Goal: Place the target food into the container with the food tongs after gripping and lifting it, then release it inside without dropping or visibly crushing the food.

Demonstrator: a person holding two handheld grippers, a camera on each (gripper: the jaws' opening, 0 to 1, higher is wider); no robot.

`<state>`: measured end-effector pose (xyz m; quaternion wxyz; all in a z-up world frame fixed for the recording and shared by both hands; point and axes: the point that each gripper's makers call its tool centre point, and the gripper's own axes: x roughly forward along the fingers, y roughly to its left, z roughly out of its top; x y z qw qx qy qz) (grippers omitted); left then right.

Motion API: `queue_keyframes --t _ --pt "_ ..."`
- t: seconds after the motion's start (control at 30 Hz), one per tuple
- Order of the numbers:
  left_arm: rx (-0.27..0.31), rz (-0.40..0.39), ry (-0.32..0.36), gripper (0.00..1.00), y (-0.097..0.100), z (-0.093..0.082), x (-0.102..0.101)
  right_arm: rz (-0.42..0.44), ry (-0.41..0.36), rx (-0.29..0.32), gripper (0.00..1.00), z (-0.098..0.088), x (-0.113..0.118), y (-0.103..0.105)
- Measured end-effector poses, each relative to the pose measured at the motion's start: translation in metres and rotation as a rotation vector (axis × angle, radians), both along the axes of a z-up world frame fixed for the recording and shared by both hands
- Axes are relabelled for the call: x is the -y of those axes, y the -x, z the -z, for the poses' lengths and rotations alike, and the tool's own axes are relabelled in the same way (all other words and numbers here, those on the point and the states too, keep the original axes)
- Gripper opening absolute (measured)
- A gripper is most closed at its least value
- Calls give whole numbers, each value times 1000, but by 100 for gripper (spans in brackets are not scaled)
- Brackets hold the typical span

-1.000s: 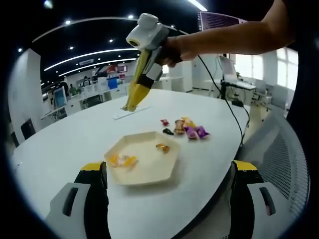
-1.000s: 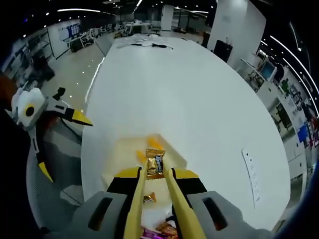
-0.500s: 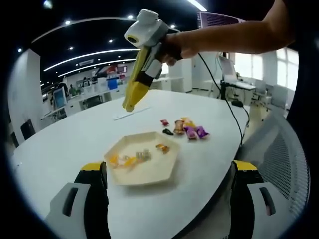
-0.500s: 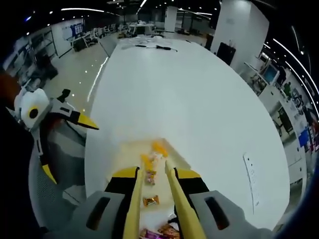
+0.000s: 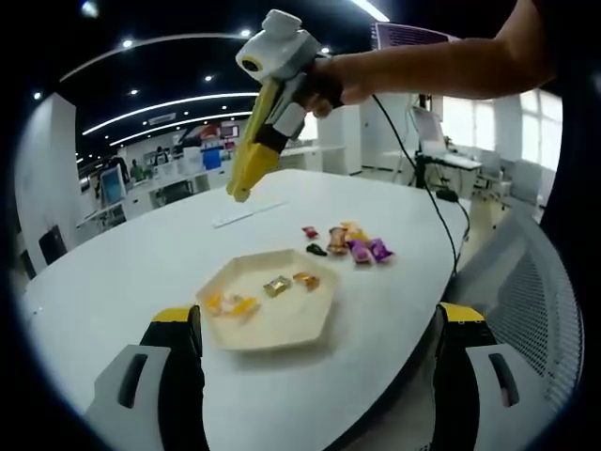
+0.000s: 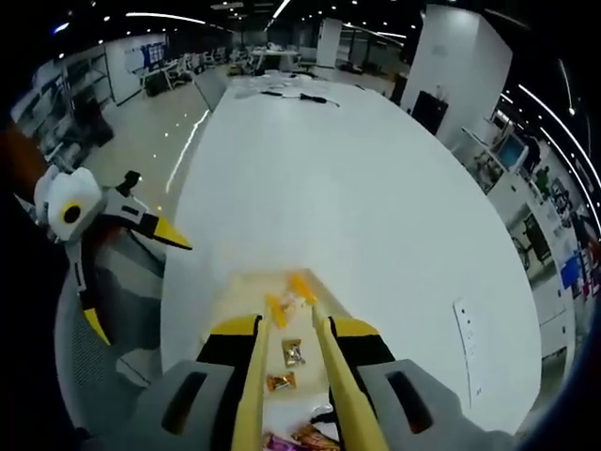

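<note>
A cream hexagonal tray [image 5: 310,324] lies on the white table and holds a gold-wrapped candy [image 5: 276,286], an orange one [image 5: 305,278] and yellow ones [image 5: 231,303]. My left gripper [image 5: 317,315] stands open, its jaws wide apart near the tray's front. High over the table, a hand holds my right gripper's yellow tongs [image 5: 240,194]. In the right gripper view the tongs [image 6: 289,303] are open with nothing between them, above the tray [image 6: 235,293]. The gold candy [image 6: 293,352] lies in it below.
A pile of wrapped candies [image 5: 352,242] lies on the table right of the tray, and shows again [image 6: 299,437] near the tongs' base. A white strip [image 5: 249,214] lies farther back. The left gripper [image 6: 89,240] hangs off the table's left edge. A mesh chair [image 5: 526,282] stands at the right.
The right tongs let go of the gold candy, which dropped and now lies in the tray. The right gripper has risen a little. The left gripper stayed still.
</note>
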<state>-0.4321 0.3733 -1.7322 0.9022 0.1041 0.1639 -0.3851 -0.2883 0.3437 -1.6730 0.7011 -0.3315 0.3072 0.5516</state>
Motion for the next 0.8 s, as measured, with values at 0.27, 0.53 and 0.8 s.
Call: queue_keyframes --t 0.27,0.53,0.8 --pt "-1 0 3 99 0 -1 0 4 -4 8 26 -2 11 -4" --pt "0 -2 3 99 0 -1 0 16 -15 10 27 -2 27 -8" --pt "2 -2 4 99 0 -1 0 53 -36 24 27 -6 48 -18"
